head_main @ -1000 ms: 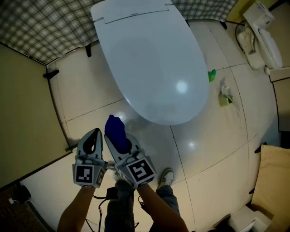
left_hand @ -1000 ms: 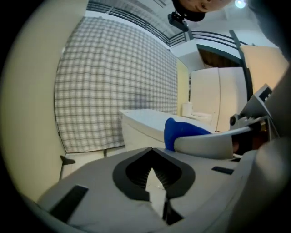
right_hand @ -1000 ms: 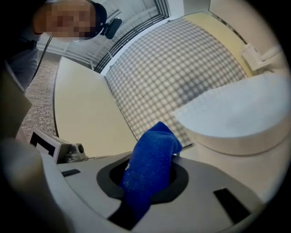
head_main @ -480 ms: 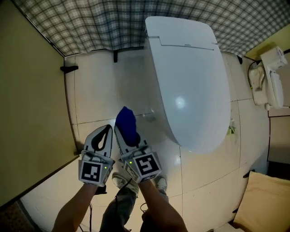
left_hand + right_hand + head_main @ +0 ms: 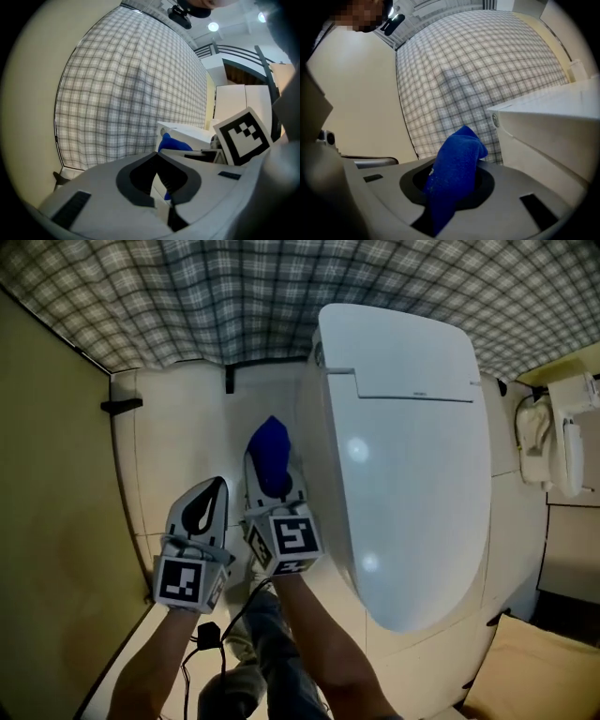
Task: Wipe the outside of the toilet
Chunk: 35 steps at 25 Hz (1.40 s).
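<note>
**Cloth at the toilet's left flank**

Right hand-held gripper (image 5: 277, 486) pinched the blue cloth (image 5: 270, 457) just beside the toilet (image 5: 412, 456), whose outer shell lay to its right. Contact could not be confirmed. The toilet's long axis ran parallel to the jaws. Left hand-held gripper (image 5: 212, 495), pressed together and empty, sat farther off.
</note>
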Motion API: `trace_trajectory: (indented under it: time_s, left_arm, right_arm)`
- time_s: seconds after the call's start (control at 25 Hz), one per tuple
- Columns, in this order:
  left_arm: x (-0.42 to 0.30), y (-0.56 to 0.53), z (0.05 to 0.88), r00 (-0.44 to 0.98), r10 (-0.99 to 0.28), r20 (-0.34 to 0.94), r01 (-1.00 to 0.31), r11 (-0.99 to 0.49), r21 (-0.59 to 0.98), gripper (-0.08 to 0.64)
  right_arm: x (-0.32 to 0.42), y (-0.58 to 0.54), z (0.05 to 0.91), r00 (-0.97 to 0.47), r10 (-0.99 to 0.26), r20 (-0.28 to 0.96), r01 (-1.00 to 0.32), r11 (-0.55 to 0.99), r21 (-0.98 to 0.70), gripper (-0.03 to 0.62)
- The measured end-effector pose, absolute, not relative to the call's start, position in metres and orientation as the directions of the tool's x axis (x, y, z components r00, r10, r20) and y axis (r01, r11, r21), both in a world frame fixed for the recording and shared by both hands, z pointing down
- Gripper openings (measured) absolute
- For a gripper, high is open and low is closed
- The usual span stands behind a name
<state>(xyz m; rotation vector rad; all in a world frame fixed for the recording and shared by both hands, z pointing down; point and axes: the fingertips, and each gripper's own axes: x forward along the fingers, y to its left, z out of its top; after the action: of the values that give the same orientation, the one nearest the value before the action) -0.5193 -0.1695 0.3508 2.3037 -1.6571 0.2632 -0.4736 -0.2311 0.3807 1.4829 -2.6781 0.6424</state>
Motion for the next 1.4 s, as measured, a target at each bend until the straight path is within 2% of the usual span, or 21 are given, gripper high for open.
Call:
trace_trajectory:
  time_s: [0.24, 0.44, 0.64, 1.08, 1.24, 1.4]
  left_arm:
    - [-0.507, -0.267, 0.377, 0.352, -0.881, 0.315, -0.936, -0.321, 0.145, 0.008]
    - [-0.498, -0.294, 0.389, 0.374, -0.873, 0.313, -0.927, -0.343, 0.152, 0.008]
    - [-0.484, -0.263, 0.413, 0.426, -0.842, 0.333, -0.905, -0.391, 0.169, 0.008]
    - [-0.437, -0.125, 0.442, 0.565, -0.751, 0.343, -0.825, -0.525, 0.210, 0.008]
    - [-0.420, -0.096, 0.441, 0.606, -0.722, 0.335, -0.795, -0.565, 0.222, 0.008]
    - [-0.430, -0.095, 0.445, 0.594, -0.729, 0.340, -0.804, -0.550, 0.226, 0.008]
  right_arm:
    - [-0.472, -0.336, 0.426, -0.506, -0.813, 0.289, -0.850, 0.413, -0.327, 0.069]
    - [-0.458, -0.358, 0.445, -0.474, -0.820, 0.320, -0.872, 0.386, -0.301, 0.069]
    - [-0.427, -0.301, 0.456, -0.412, -0.842, 0.349, -0.904, 0.332, -0.269, 0.069]
    - [-0.337, -0.090, 0.480, -0.225, -0.874, 0.430, -0.967, 0.149, -0.204, 0.068]
    - [-0.332, -0.066, 0.480, -0.193, -0.882, 0.429, -0.971, 0.109, -0.211, 0.069]
    - [-0.351, -0.080, 0.475, -0.229, -0.889, 0.398, -0.964, 0.149, -0.221, 0.068]
